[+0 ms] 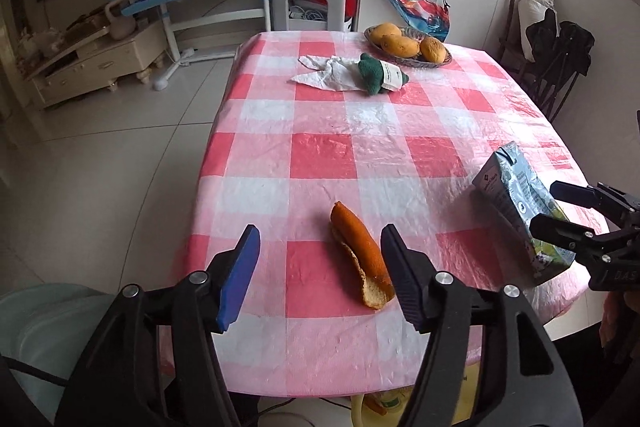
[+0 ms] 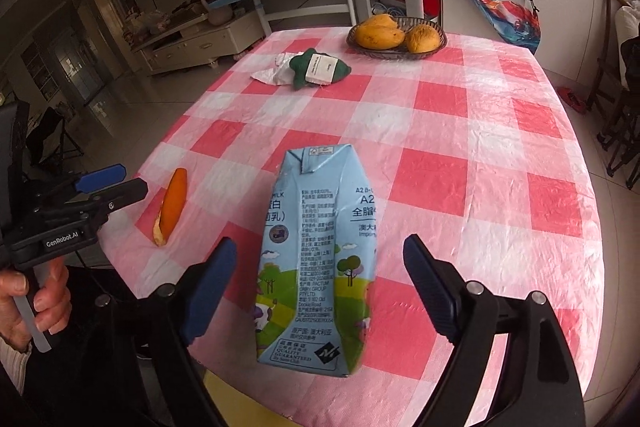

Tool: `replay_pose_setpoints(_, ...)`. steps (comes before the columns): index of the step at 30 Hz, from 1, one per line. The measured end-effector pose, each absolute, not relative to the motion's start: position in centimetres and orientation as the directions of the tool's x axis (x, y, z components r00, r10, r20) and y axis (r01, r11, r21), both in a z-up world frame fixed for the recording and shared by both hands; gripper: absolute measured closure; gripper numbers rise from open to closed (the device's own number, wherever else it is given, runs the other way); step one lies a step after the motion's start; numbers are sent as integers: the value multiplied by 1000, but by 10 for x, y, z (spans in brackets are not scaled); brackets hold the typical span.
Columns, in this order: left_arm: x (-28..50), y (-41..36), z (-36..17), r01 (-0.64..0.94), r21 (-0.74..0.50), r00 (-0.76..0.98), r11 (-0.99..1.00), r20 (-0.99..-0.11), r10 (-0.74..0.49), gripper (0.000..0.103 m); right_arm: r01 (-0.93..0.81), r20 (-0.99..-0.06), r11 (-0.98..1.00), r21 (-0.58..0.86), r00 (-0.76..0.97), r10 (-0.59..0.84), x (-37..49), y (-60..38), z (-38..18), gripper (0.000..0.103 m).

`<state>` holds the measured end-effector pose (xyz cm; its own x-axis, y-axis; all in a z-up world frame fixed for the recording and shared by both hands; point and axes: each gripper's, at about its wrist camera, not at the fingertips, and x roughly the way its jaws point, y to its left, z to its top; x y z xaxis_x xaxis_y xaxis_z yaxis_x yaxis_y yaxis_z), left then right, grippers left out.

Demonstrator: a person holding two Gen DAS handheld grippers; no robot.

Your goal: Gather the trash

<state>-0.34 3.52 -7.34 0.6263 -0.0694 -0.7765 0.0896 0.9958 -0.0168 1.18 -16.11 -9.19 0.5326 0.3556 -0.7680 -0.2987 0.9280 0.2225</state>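
A strip of orange peel [image 1: 360,259] lies on the pink checked tablecloth [image 1: 320,155] near the front edge. My left gripper [image 1: 320,275] is open around it, and the peel sits close to the right finger, with no pad pressing on it. A light-blue milk carton [image 2: 320,259] lies near the table's front right edge. My right gripper [image 2: 322,287] is open with the carton between its fingers, and gaps show on both sides. The carton [image 1: 516,203] and right gripper [image 1: 546,205] appear at the right of the left wrist view. The peel [image 2: 172,207] and left gripper [image 2: 128,183] appear at the left of the right wrist view.
Farther back lie a crumpled white tissue [image 1: 320,75] and a green plush toy [image 1: 380,75] with a paper label. A woven basket [image 1: 408,61] of mangoes stands at the far edge. A pale green container [image 1: 48,327] sits on the floor left of the table. Chairs stand to the right.
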Motion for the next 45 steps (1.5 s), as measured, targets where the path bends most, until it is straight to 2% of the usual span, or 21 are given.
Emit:
replay_pose_setpoints(21, -4, 20, -75, 84, 72, 662, 994, -750, -1, 27, -319, -777, 931, 178, 534, 332, 14, -147, -99, 19)
replay_pose_setpoints(29, 2, 32, -79, 35, 33, 639, 999, -770, 3, 25, -323, -789, 931, 169, 522, 324, 14, -144, -103, 19)
replay_pose_setpoints(36, 8, 54, -86, -34, -85, 606, 996, -794, -47, 25, -310, -797, 937, 163, 519, 310, 15, -145, -104, 19)
replay_pose_setpoints(45, 10, 28, -96, 21, -20, 591, 1000, -806, -29, 25, -301, -801, 938, 171, 512, 310, 16, -148, -105, 19)
